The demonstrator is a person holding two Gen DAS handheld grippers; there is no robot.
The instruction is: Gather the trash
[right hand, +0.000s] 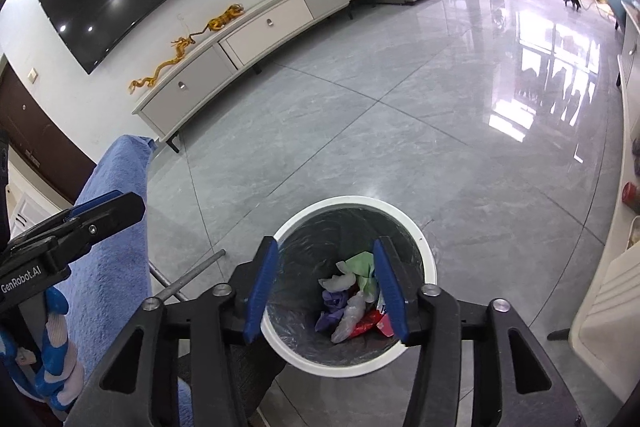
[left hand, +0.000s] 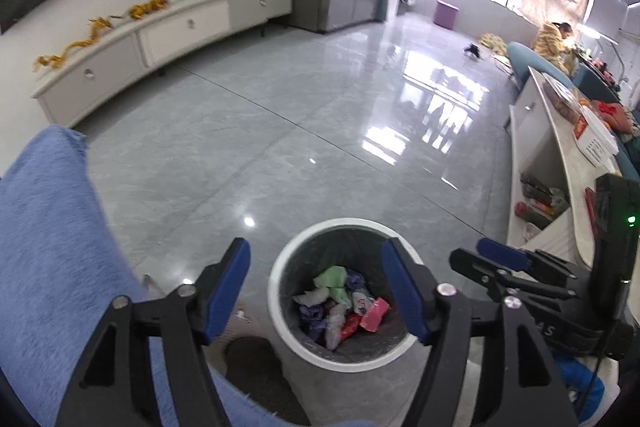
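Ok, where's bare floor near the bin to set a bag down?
Free: the wide tiled floor beyond the bin, out to the TV cabinet. Crowded: the bin's near side, hemmed by the blue towel on its left and the white shelves on its right.

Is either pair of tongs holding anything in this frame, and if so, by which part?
Nothing is held. The left tongs and right tongs both stand open and empty above the trash bin; the wrappers lie inside it.
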